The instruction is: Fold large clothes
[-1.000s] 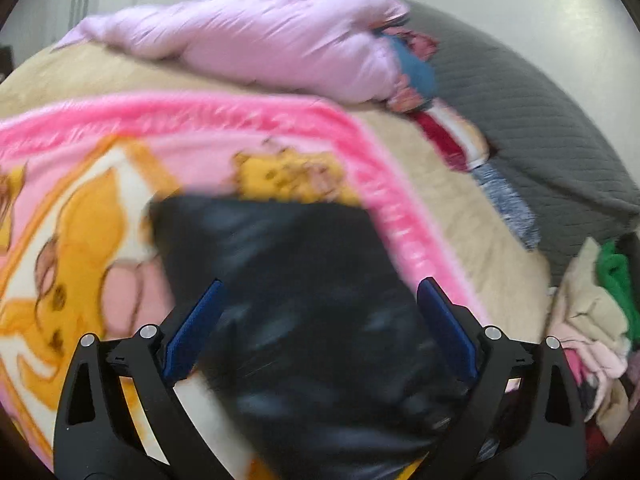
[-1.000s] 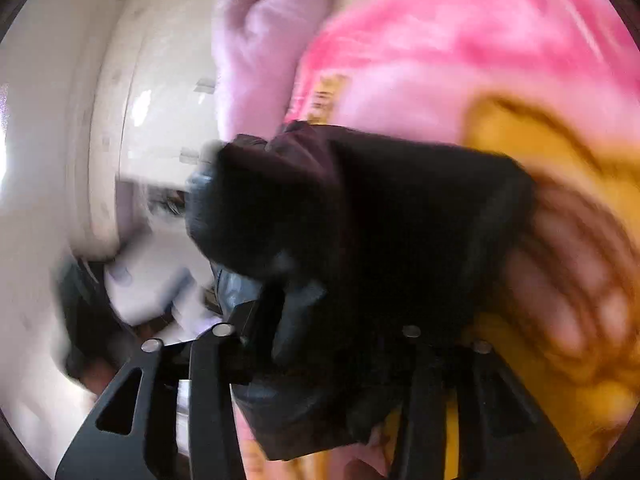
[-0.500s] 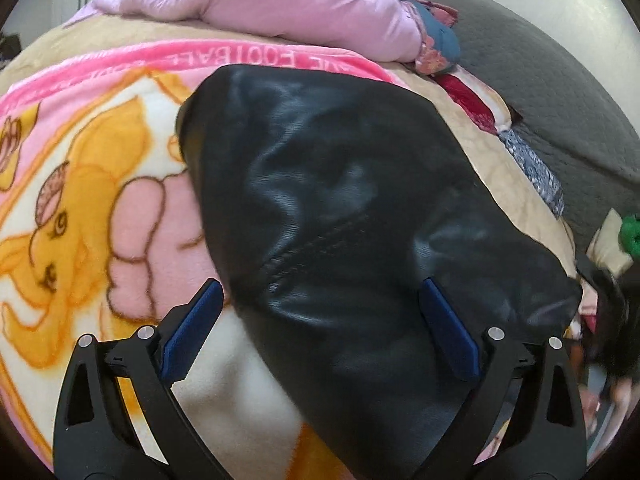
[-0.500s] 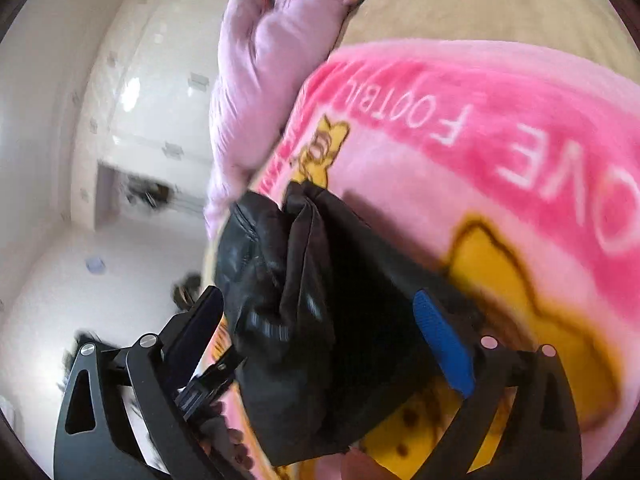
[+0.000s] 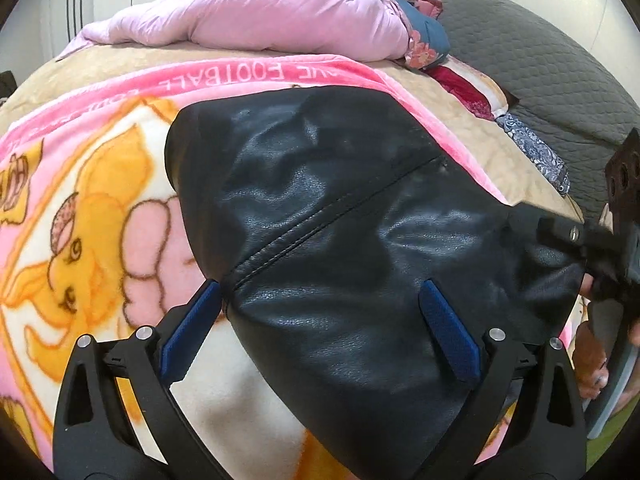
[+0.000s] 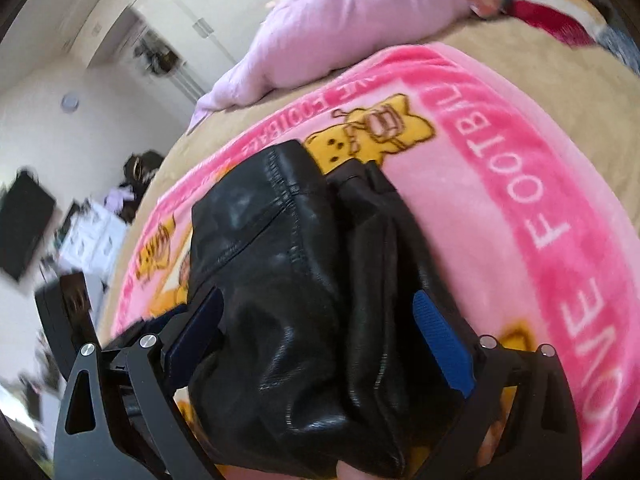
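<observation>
Black leather jacket [image 5: 340, 240] lies folded at bed centre on the pink blanket [image 5: 100, 220], left tongs [image 5: 320, 328] spread above it, right tongs [image 6: 320, 332] at its 3 o'clock edge closing, pinching nothing, likely regrasping.

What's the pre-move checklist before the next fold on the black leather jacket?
1. Black leather jacket lying on the pink cartoon blanket: ok.
2. Left gripper jaws apart, pads not pressing the jacket: ok.
3. Right gripper jaws closing with the bunched jacket between them, pads not clearly pressing yet: not ok for a lift.
4. Jacket top panel smooth: not ok, wrinkles either side of the seam.
5. Lilac duvet apart from the jacket: ok.
6. Layers underneath aligned: cannot tell.
</observation>
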`<state>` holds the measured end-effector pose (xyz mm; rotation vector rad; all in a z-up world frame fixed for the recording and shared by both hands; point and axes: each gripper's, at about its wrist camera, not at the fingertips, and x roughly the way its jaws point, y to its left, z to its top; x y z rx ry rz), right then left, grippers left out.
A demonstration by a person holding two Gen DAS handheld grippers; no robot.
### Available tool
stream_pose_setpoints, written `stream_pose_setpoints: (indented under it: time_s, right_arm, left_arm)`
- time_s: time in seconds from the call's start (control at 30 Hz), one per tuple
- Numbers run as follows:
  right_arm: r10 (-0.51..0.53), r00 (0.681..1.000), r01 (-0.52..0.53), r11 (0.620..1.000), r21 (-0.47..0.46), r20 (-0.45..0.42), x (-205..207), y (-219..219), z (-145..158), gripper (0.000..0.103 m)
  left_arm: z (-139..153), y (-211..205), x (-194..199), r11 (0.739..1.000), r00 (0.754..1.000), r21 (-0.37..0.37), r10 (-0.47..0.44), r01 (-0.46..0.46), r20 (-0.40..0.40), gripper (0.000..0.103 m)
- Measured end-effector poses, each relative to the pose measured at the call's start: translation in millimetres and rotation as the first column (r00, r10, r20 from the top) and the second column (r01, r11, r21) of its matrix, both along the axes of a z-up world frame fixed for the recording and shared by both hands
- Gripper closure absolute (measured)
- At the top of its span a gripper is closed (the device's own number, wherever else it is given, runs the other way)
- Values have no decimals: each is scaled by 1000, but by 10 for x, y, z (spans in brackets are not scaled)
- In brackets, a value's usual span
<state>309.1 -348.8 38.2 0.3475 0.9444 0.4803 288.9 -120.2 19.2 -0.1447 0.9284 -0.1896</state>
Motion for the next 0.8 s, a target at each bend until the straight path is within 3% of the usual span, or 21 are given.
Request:
stream_pose_setpoints:
  time_s: [0.03, 0.23, 0.33, 0.43, 0.57, 0.67, 0.7, 0.73, 0.8]
  right_arm:
    - [12, 1000, -11, 1000, -25, 24, -30, 36, -1, 49]
    - [33, 983, -30, 999, -19, 179, -160, 103, 135, 78]
    - [25, 968, -34, 999, 33, 250, -260, 41, 310, 79]
    - [-29, 954, 8, 997, 72, 297, -306, -172, 371, 79]
    - [-83, 987, 70, 992, 102, 135, -87, -428, -104, 77]
    - [-92, 995, 85, 984, 159, 37, -20, -559, -468, 67]
    - [-98, 995, 94, 981, 173, 19, -16, -601, -526, 55]
    - [-105, 994, 103, 979, 175, 2, -5, -645, -577, 34]
    - [-152, 988, 156, 980, 124, -38, 43, -726, -641, 5]
  left_arm:
    - [2, 1, -1, 1000, 1000, 2, 0, 0, -2, 10]
    - [64, 33, 12, 999, 1000, -32, 0, 0, 4, 10]
    - [158, 56, -18, 997, 1000, -76, -14, 16, 25, 10]
    - [252, 26, -53, 997, 999, -66, -23, 26, 41, 10]
    - [148, -18, -74, 997, 999, -71, -34, 35, 18, 10]
    - [-63, -10, -81, 994, 999, -108, -24, 20, -32, 10]
    - [-115, 14, -91, 990, 999, -140, -18, 13, -40, 10]
    - [-153, 39, -101, 986, 999, -168, -9, 1, -46, 10]
    - [-215, 107, -135, 973, 998, -229, 12, -26, -62, 9]
